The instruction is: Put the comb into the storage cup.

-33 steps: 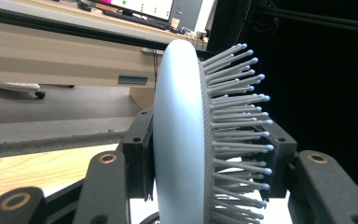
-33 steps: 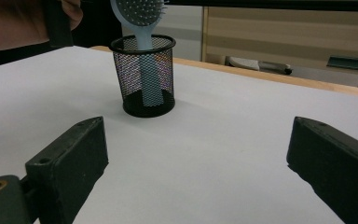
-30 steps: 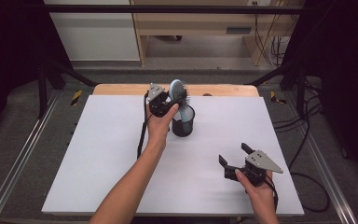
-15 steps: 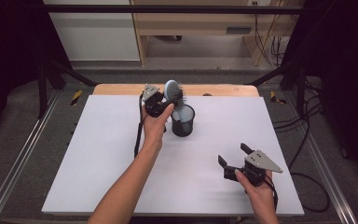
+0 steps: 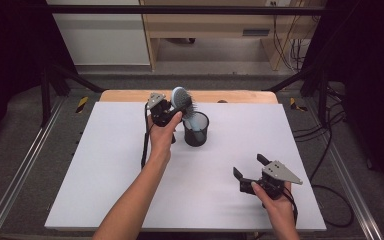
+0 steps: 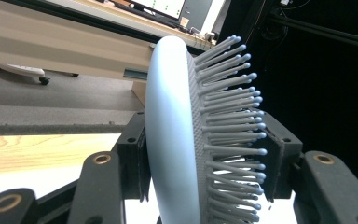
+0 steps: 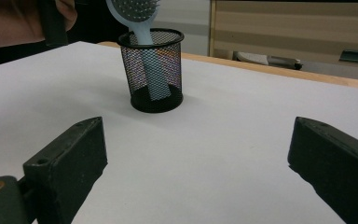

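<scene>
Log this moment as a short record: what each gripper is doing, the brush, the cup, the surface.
left gripper: shut on the head of the hairbrush, at the far side of the table
hairbrush: pale blue, tilted, handle down inside the mesh cup
mesh cup: black, upright on the white tabletop
right gripper: open, holding nothing, near the front right
white tabletop: flat, wooden edge at the far end

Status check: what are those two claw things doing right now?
Left gripper clamps hairbrush head, handle in mesh cup. Right gripper open, idle. Nothing in the way.
</scene>
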Available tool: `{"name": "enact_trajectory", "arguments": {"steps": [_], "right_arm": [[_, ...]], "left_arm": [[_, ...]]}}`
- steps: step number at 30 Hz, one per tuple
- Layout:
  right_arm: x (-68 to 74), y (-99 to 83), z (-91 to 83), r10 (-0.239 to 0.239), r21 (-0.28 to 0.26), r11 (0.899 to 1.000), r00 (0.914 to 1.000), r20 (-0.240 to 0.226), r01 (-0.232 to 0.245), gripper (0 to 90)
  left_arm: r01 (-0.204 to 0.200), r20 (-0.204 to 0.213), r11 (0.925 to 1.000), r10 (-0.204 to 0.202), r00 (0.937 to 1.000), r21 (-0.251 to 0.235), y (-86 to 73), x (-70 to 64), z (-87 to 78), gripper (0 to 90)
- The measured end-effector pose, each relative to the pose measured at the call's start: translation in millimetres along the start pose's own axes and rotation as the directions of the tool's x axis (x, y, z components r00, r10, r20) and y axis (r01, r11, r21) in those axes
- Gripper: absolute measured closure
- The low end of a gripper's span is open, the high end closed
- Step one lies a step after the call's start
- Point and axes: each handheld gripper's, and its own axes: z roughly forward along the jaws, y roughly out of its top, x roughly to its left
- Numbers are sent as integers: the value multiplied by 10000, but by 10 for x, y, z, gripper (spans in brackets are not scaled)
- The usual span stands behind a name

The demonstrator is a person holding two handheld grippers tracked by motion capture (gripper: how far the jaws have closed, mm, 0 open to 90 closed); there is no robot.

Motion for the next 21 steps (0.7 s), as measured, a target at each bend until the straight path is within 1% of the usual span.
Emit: {"name": "enact_trajectory", "arguments": {"steps": [7,13,18,21], "right_arm": [[8,-3,8,-56,48,10000,10000,-51,56,47],[13,-4,21,-73,76,9999,9999,-87,74,47],[19,-6,23,-54,100,9999,9999,-106,55,47],[21,-10,31,-119,142,9998,9999,-97,120,46]], "left_arm": [[266,-79,9996,-266,9996,36,-5,65,-29,450],[309,-116,9995,-308,9995,102,-6,103,-54,444],[446,-168,9989,-444,9989,121,-6,125,-62,440],[499,-183,9987,-497,9986,86,-10,123,-61,439]]}}
